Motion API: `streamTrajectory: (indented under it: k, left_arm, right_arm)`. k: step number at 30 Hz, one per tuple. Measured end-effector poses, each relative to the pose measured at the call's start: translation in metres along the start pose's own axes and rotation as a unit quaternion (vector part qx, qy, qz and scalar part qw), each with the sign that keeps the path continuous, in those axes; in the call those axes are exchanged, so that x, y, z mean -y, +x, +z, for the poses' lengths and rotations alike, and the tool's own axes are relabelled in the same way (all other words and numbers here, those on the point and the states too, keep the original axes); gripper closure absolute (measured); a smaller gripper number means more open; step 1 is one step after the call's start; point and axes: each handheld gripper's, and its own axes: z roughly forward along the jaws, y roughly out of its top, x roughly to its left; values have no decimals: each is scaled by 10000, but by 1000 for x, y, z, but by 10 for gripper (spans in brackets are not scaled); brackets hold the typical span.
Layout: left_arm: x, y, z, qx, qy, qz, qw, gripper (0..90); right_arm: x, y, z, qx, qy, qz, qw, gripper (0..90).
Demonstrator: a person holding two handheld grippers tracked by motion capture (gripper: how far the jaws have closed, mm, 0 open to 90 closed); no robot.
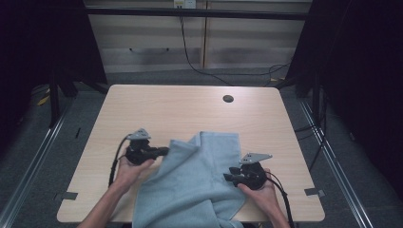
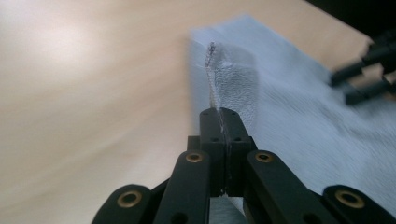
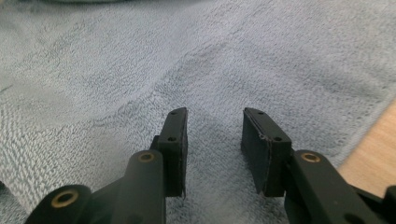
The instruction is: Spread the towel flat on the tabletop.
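Observation:
A light blue towel [image 1: 190, 185] lies rumpled on the near half of the wooden table [image 1: 180, 109] and hangs over its front edge. My left gripper [image 1: 166, 151] is at the towel's left edge. In the left gripper view the jaws [image 2: 219, 112] stand pressed together with the towel's stitched edge [image 2: 212, 74] pinched between them and raised in a fold. My right gripper [image 1: 227, 177] rests at the towel's right side. In the right gripper view its jaws [image 3: 215, 116] stand apart just above the towel [image 3: 187, 60] with nothing between them.
A round cable hole [image 1: 228, 99] sits near the table's far edge. Bare tabletop stretches beyond and left of the towel. Black cables [image 1: 190, 57] run along the floor behind the table. Dark curtains stand on both sides.

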Motion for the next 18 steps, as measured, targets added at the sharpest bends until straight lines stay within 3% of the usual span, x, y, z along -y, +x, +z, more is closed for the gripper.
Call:
streamTrajectory:
  k: [2, 3, 4, 7, 8, 10, 11, 13, 15, 16, 18]
  left_arm:
    - [-7, 22, -17, -321, -148, -149, 9993, 893]
    - [-7, 22, -17, -321, -148, -149, 9993, 890]
    - [-8, 30, -22, -455, -213, -244, 9984, 890]
    - [-3, 43, -33, -693, -271, -527, 9958, 805]
    - [0, 44, -37, -689, -277, -570, 9956, 725]
    - [9, 38, -45, -519, -237, -507, 9971, 726]
    - [15, 30, -50, -296, -229, -443, 9983, 726]
    - [29, 11, -56, -88, -58, -196, 9998, 742]
    - [46, -5, -60, 157, 81, -240, 9996, 756]
    - [54, -12, -61, 267, 189, -165, 9993, 756]
    - [71, -28, -60, 514, 383, -195, 9978, 758]
  right_arm:
    - [-1, -1, -3, 36, -68, 9, 10000, 607]
    - [-1, -1, -3, 36, -68, 9, 10000, 607]
    - [-2, -1, -3, 42, -101, 11, 9999, 605]
    - [-3, -3, -7, 72, -186, 59, 9998, 598]
    - [-4, -1, -12, 96, -198, 91, 9997, 597]
    - [-3, 0, -15, 83, -210, 72, 9997, 597]
    - [-2, 1, -18, 58, -220, 63, 9997, 602]
    - [3, 5, -27, 50, -177, 53, 9998, 611]
    - [10, 10, -36, 39, -161, 24, 9999, 615]
    - [13, 12, -39, 38, -156, 46, 9999, 617]
    - [20, 14, -45, 52, -129, 90, 9999, 619]
